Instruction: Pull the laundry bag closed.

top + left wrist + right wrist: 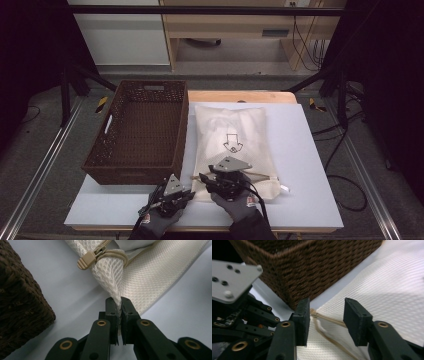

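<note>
Nearest, at the front edge of the worktop (310,200): left hand-held gripper (186,196), jaws together and clamped on the near-left corner of the white mesh bag (235,145), fabric pinched thin between the pads (113,308) in the left gripper view. Just past that pinch, tan zipper pull (86,260) sitting at the corner end of the zipper (117,253), up and a touch left of the clamp. Right hand-held gripper (202,177) just beside the left one, aimed leftward across the bag's near edge; jaws apart, nothing pressed between them, mesh and a tan zipper line (329,321) lying in the gap in the right gripper view. Zipper's long axis along the bag's near short edge, left to right in the high view, so pull travel likely rightward, away from the held corner. Right hand nearer the pull and free; left busy anchoring. Judged next: close right jaws on the pull, drag along that edge while the left holds tension. Bag itself flat, long axis near to far, right of the brown wicker basket (140,130), close alongside it. Basket empty, farther left, its near corner close to both grippers.
</note>
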`<state>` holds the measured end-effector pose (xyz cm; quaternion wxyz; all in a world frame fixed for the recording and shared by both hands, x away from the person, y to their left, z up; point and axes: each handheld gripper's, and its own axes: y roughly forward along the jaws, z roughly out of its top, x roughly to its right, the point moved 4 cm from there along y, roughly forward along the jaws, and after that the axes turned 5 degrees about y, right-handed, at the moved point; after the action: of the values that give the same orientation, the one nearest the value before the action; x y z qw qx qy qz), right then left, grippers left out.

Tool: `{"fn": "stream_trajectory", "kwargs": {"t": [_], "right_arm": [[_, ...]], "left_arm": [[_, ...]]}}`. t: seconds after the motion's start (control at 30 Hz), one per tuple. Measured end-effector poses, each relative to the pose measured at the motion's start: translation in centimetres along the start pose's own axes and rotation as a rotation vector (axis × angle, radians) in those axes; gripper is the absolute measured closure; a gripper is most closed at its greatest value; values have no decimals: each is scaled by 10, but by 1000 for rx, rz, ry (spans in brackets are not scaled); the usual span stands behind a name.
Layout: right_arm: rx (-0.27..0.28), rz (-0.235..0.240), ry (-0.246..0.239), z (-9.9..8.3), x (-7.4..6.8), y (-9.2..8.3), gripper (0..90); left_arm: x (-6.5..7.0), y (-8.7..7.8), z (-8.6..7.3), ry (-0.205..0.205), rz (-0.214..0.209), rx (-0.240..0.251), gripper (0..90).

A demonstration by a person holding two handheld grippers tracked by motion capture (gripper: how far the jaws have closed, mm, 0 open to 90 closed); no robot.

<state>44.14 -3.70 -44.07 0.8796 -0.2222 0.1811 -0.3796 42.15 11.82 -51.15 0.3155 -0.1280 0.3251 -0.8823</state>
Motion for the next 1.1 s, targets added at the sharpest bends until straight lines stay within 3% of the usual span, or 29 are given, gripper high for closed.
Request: {"fn": "stream_trajectory", "kwargs": {"t": [0.27,0.43,0.77,0.93,1.03,1.1], "right_arm": [[-68,-10,-19,-8,-11,36,620],[-86,-28,-30,-11,-15,49,632],[-127,-104,-48,-20,-16,72,622],[-129,-122,-44,-20,-14,75,724],[-114,-128,-25,-18,-12,71,808],[-107,-119,3,-17,-11,68,810]], "left_arm": [[1,0,0,11,2,-3,845],[1,0,0,14,5,-3,844],[1,0,0,12,4,2,843],[1,0,0,12,4,2,843],[1,0,0,13,4,3,842],[1,0,0,12,3,4,842]]}}
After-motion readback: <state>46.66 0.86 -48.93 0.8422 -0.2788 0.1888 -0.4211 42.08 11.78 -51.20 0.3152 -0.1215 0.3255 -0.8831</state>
